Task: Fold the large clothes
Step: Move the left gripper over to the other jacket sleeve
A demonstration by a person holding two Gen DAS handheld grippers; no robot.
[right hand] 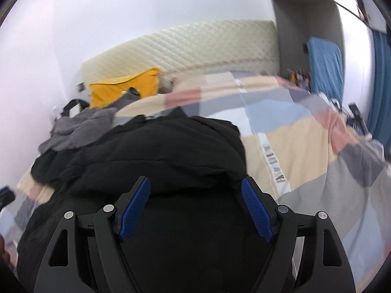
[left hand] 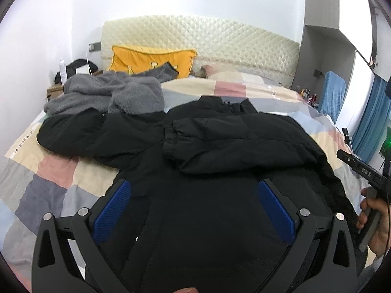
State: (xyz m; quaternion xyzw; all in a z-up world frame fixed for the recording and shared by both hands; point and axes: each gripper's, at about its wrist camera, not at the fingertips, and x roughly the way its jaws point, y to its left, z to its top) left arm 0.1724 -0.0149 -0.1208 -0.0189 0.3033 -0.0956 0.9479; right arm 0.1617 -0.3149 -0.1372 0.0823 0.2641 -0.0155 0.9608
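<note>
A large black padded jacket [left hand: 220, 146] lies spread on a bed. Its right sleeve [left hand: 220, 136] is folded across the chest and its left sleeve [left hand: 80, 131] stretches out to the left. My left gripper [left hand: 194, 185] is open and empty, over the jacket's lower body. My right gripper [right hand: 195, 183] is open and empty above the jacket [right hand: 158, 151], towards its right side. The right gripper also shows at the right edge of the left wrist view [left hand: 359, 168], held in a hand. The right wrist view is motion-blurred.
The bed has a pastel patchwork quilt [left hand: 61, 178]. A grey fleece garment [left hand: 110, 92] lies heaped at the far left and a yellow pillow [left hand: 151, 58] leans on the quilted headboard [left hand: 207, 39]. Blue curtains [left hand: 371, 122] hang at the right.
</note>
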